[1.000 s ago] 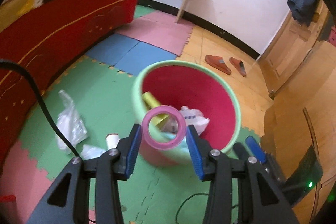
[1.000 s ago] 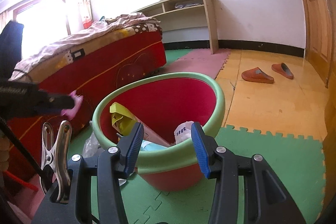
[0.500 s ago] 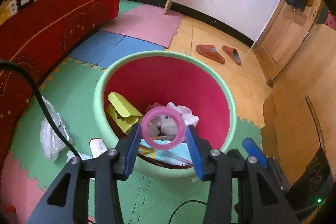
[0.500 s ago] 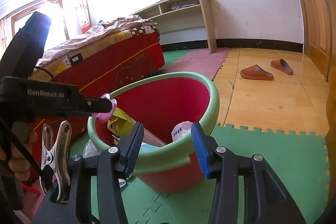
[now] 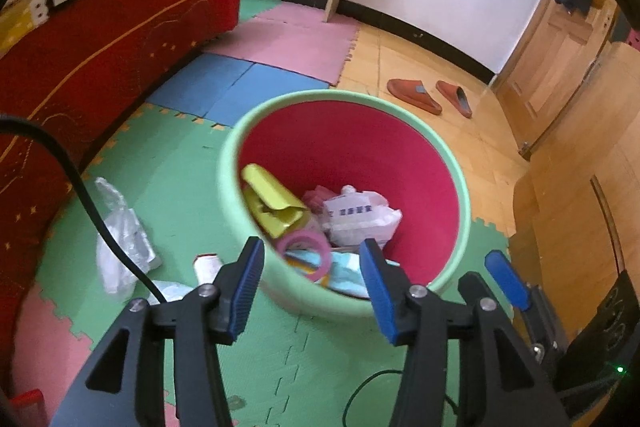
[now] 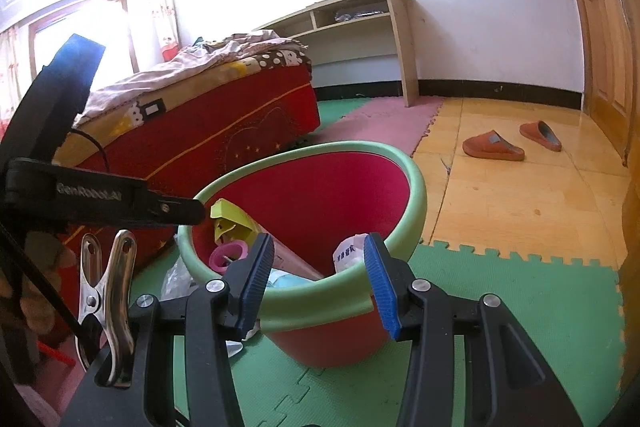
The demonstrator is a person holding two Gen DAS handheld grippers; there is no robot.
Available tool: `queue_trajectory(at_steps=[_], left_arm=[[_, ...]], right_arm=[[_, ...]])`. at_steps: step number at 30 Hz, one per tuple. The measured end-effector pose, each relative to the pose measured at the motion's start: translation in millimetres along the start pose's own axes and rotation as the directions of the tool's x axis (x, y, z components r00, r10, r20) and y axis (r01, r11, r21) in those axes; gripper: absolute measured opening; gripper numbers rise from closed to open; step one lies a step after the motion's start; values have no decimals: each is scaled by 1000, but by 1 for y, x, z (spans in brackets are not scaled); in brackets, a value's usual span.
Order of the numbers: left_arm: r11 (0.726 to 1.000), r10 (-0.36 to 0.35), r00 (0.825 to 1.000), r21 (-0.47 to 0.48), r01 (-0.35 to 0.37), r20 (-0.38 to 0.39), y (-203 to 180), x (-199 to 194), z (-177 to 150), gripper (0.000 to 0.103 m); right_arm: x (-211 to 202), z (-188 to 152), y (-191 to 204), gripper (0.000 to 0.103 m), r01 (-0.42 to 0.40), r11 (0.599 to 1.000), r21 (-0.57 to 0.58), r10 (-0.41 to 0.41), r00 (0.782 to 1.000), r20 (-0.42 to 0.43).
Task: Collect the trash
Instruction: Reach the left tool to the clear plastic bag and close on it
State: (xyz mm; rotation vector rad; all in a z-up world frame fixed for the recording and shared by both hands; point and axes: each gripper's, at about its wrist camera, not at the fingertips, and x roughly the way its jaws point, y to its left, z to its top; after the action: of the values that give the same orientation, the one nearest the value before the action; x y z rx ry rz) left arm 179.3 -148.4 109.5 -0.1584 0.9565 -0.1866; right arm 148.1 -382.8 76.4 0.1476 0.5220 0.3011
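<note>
A red bin with a green rim [image 5: 448, 155] [image 6: 416, 183] stands on the foam mats. Inside lie a yellow-green carton [image 5: 272, 199] [image 6: 230, 223], white crumpled paper [image 5: 360, 215] [image 6: 348, 255] and a pink tape ring [image 5: 306, 255] [image 6: 228, 255], loose among the trash. My left gripper [image 5: 312, 283] is open and empty just above the bin's near rim; it shows in the right wrist view [image 6: 176, 211] as a black arm over the bin's left edge. My right gripper [image 6: 318, 283] is open and empty at the bin's near rim.
On the green mat left of the bin lie a clear plastic bag [image 5: 120, 235], a small white cup [image 5: 208, 267] and crumpled paper [image 5: 172, 289]. A red bed [image 5: 100, 39] stands to the left. Orange slippers [image 5: 428, 97] lie on the wooden floor. A black cable [image 5: 80, 195] crosses the left side.
My left gripper opened and let go of the pink tape ring, which dropped into the bin. The left gripper also pulled back slightly. The right gripper stayed nearly still.
</note>
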Motion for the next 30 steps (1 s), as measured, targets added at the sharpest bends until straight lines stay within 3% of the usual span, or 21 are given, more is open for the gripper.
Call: queue_trajectory(at_steps=[10, 19, 22, 30], left_arm=[[994, 107, 994, -37, -106, 16, 65, -26, -13, 52], [974, 198, 979, -103, -202, -52, 127, 5, -34, 52], [963, 232, 969, -121, -242, -87, 145, 27, -39, 52], [914, 372, 909, -97, -394, -186, 176, 109, -49, 52]], right_arm=[[0, -3, 11, 48, -9, 999, -40, 9, 1000, -2], [-4, -5, 30, 48, -38, 994, -99, 39, 999, 0], [-4, -7, 36, 48, -47, 992, -116, 47, 999, -3], [0, -10, 46, 48, -56, 986, -157, 55, 998, -13]])
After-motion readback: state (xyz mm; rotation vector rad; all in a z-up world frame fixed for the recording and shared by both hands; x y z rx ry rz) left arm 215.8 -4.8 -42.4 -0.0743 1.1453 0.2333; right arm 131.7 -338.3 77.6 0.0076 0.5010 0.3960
